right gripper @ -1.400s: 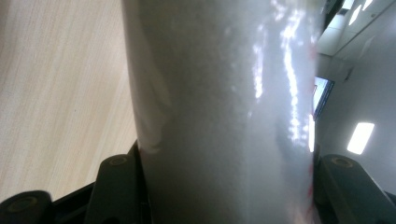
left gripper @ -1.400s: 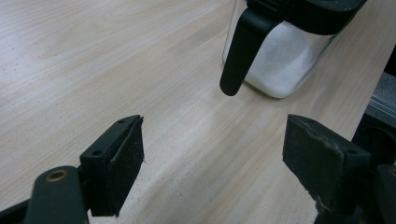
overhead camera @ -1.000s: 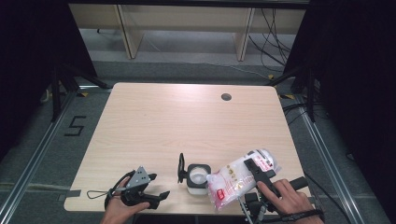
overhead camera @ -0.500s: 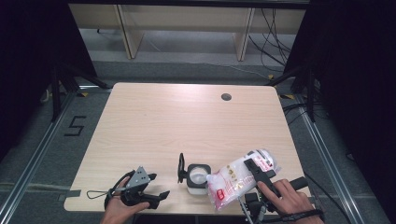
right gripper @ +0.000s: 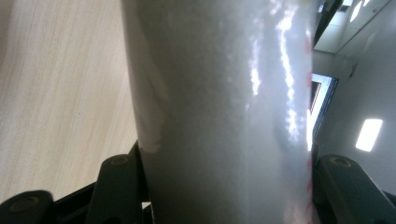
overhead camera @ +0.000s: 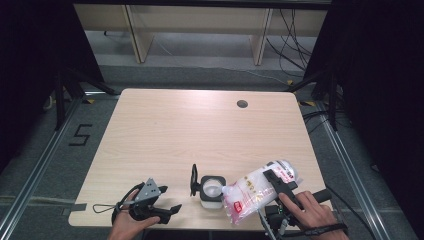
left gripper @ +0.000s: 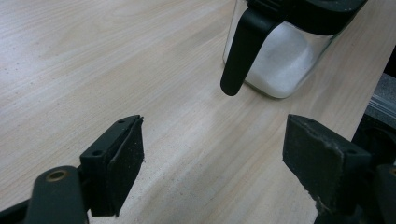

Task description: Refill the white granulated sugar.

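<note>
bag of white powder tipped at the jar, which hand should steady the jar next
Left. The left gripper is open and free beside the jar; the right gripper is clamped on the bag.

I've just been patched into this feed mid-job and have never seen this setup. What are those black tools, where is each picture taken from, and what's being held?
There is no robot here: a person at a wooden table holds a hand-held gripper in each hand, a tool with two black jaws.

The wide picture looks down from above the person's side. The other two come from cameras riding on each tool, looking along its jaws.

On the table stands a clear jar with a black handle, partly filled with white grains.

The right hand-held gripper is clamped on a plastic bag of white grains, tilted with one corner over the jar's open top, apparently for pouring. Its own view shows the bag up close between the jaws.

The left hand-held gripper is open and holds nothing, resting near the table's front edge, facing the jar.
</note>
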Demonstrator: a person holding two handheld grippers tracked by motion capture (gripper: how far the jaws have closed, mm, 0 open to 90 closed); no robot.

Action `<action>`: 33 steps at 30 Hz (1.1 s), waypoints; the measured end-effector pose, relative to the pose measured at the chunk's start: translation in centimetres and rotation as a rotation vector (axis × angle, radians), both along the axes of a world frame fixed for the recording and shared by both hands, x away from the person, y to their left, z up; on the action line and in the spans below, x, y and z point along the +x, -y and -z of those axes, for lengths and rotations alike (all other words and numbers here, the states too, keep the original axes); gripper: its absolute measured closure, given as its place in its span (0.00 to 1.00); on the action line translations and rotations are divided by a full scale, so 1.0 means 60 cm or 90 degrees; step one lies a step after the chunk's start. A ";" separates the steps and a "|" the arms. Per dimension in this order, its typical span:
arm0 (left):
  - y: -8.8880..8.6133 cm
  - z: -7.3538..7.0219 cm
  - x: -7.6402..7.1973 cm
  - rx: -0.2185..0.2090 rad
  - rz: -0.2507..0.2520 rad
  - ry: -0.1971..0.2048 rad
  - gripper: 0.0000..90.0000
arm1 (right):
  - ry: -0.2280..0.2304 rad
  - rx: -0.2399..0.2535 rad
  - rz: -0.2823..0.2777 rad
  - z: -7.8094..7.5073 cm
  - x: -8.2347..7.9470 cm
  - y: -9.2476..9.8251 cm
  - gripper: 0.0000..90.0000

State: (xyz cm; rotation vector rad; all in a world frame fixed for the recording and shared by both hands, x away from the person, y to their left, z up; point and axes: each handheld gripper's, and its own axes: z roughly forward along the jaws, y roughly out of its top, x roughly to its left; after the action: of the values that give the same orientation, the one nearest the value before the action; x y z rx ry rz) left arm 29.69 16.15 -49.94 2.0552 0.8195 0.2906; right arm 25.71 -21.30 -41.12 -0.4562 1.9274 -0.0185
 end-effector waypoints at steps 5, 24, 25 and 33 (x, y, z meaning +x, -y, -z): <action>0.000 0.000 0.000 0.001 0.003 0.000 0.22 | 0.004 0.006 -0.011 -0.002 0.000 0.000 0.52; 0.001 0.000 0.000 -0.009 0.002 0.005 0.22 | 0.002 -0.005 -0.003 -0.001 -0.002 -0.002 0.52; 0.001 0.000 0.000 -0.008 0.002 0.005 0.22 | 0.000 0.014 0.015 0.000 -0.006 -0.002 0.52; 0.001 -0.001 0.000 0.000 0.000 0.000 0.22 | 0.006 0.005 0.000 -0.001 -0.004 -0.002 0.52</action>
State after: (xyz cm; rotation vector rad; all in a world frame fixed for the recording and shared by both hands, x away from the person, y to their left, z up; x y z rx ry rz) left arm 29.70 16.08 -49.85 2.0550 0.8200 0.2917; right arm 25.49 -21.18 -41.07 -0.4503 1.9181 -0.0128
